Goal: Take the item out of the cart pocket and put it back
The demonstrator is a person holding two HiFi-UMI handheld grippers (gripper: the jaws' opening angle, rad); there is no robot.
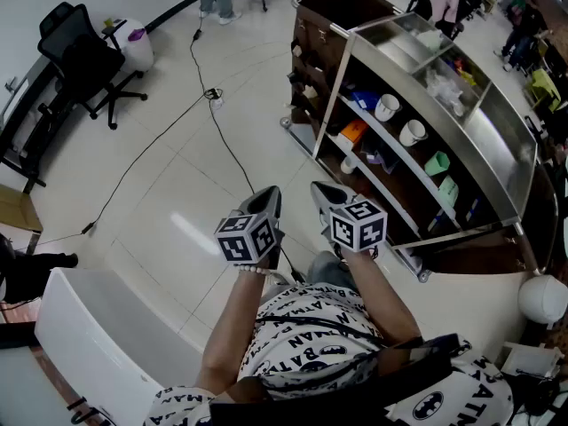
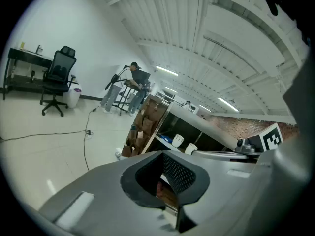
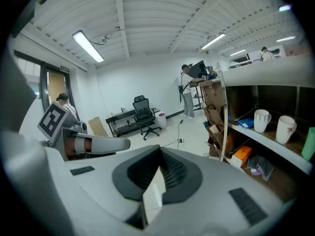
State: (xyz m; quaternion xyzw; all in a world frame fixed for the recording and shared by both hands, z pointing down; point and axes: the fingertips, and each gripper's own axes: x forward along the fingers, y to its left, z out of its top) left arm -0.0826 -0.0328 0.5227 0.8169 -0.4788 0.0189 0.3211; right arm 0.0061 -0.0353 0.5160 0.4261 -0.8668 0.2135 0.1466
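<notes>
Cart pockets (image 1: 304, 60) on brown far end of cart (image 1: 497, 140); item inside too small to resolve. Cart's right part cut off by frame edge. Left gripper (image 1: 268, 195), right gripper (image 1: 321, 190): side by side over floor (image 1: 177, 176), aimed slightly down, well apart from cart. Both jaws together, nothing between. Two white mugs (image 1: 386, 106) inside cart.
</notes>
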